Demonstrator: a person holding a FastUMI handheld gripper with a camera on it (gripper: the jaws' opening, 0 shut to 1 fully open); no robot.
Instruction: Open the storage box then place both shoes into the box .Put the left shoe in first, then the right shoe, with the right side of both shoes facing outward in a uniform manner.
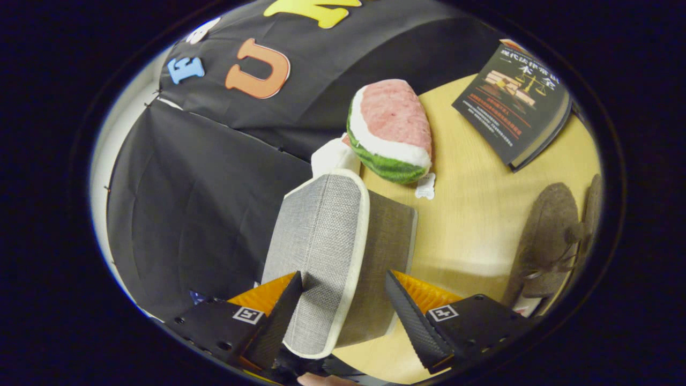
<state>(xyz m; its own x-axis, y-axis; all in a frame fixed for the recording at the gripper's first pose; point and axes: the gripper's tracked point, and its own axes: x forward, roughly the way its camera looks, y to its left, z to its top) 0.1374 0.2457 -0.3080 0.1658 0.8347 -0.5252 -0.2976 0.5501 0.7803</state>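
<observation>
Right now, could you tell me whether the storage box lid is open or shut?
Open, apparently: the gripper has its fingers spread around the raised grey lid, which stands up from the storage box.

The gripper (343,308) is tilted, its fingers (284,316) spread wide apart.

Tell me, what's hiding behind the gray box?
Behind the gray box, a watermelon plush and a white thing peek out, the latter partly covered. The fingers straddle the box's lid, not pressing. Its inside is hidden.
</observation>
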